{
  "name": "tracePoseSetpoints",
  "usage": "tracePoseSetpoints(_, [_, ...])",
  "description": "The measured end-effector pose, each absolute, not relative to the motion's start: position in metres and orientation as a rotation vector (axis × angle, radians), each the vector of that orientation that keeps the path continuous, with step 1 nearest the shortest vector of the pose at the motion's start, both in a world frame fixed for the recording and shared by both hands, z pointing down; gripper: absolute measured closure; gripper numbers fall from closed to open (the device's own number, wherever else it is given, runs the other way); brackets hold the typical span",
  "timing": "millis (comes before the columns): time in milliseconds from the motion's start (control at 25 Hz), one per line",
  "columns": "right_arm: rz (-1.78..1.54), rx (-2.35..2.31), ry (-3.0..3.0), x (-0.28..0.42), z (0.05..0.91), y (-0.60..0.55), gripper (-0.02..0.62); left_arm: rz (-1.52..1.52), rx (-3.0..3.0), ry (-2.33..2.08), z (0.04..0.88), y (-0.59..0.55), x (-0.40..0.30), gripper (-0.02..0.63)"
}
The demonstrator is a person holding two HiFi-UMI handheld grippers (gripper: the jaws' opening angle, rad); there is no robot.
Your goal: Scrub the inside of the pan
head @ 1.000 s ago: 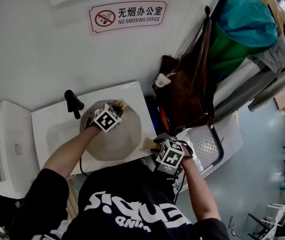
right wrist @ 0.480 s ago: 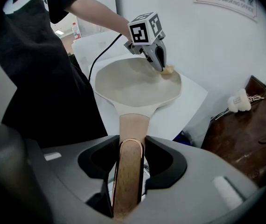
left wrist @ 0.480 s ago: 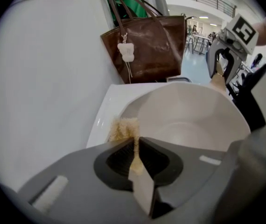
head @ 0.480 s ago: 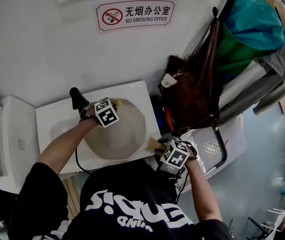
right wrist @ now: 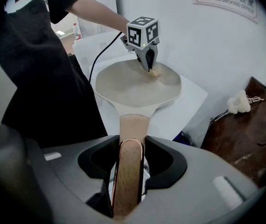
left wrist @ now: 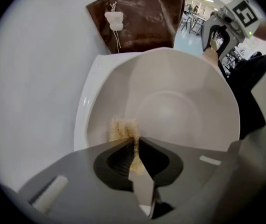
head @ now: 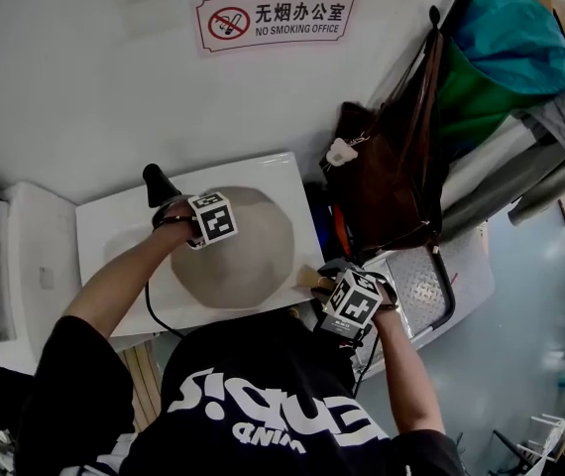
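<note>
Currently: cream shallow pan [head: 248, 266] lies at centre of the head view, over a white countertop [head: 114, 236]. Its light wooden handle [right wrist: 132, 125] runs down to the bottom centre of the right gripper view, where the right gripper [right wrist: 129, 148] has both jaws clamped tight on it. Left gripper [left wrist: 135, 146] is closed, jaws nearly meeting, pinching a tan fibrous scrub pad [left wrist: 122, 129]. Pad touches the pan's inner wall, lower left of centre in the left gripper view. Brown leather bag [head: 382, 186] hangs at right of the head view.
</note>
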State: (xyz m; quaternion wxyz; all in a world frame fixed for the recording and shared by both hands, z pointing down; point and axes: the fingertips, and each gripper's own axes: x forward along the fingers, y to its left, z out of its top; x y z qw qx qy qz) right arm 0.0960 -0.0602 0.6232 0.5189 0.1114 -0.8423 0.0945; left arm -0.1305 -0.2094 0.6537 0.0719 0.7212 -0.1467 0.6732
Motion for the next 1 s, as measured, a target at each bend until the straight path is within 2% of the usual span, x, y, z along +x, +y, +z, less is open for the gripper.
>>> tracePoseSetpoints(400, [0.233, 0.272, -2.024, 0.095, 0.621, -0.060, 0.423, 2.267, 2.016, -0.254, 0.672, -0.190, -0.148, 0.577])
tracePoseSetpoints(680, [0.241, 0.278, -2.018, 0.098, 0.621, -0.060, 0.423, 2.405, 1.905, 0.031, 0.680, -0.163, -0.159, 0.578])
tracePoseSetpoints(1000, [0.247, 0.285, -2.022, 0.097, 0.621, -0.060, 0.425, 2.354, 1.653, 0.241, 0.675, -0.113, -0.177, 0.578])
